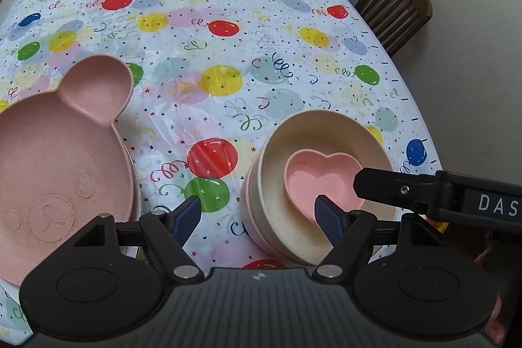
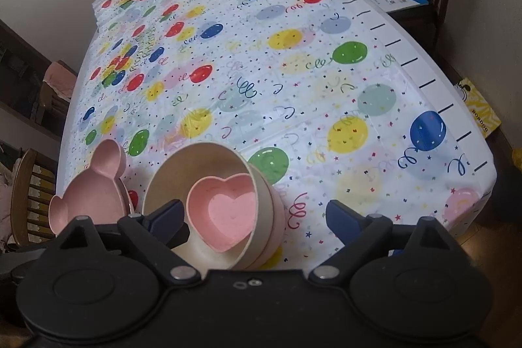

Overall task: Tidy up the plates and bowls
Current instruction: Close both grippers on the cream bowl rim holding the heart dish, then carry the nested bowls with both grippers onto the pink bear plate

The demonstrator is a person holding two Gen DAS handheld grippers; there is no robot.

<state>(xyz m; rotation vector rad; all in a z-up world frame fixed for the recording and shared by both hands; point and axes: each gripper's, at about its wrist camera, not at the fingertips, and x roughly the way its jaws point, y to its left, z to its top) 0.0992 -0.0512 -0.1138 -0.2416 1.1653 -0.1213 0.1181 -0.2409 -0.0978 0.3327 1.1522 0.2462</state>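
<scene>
Right wrist view, heart bowl (image 2: 230, 211) between spread jaws, cream bowl (image 2: 202, 162) beneath

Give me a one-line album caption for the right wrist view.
Open tongs hover by a pink heart bowl nested in a cream bowl, bear plate alongside.

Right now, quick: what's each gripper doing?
Left gripper: open, holding nothing, one finger over the heart bowl.
Right gripper: open, holding nothing.

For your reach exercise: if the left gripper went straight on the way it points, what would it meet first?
Probably the balloon tablecloth: the left gripper aims between the bear plate and the cream bowl. Its right finger may clip that bowl; depth is unclear.
</scene>
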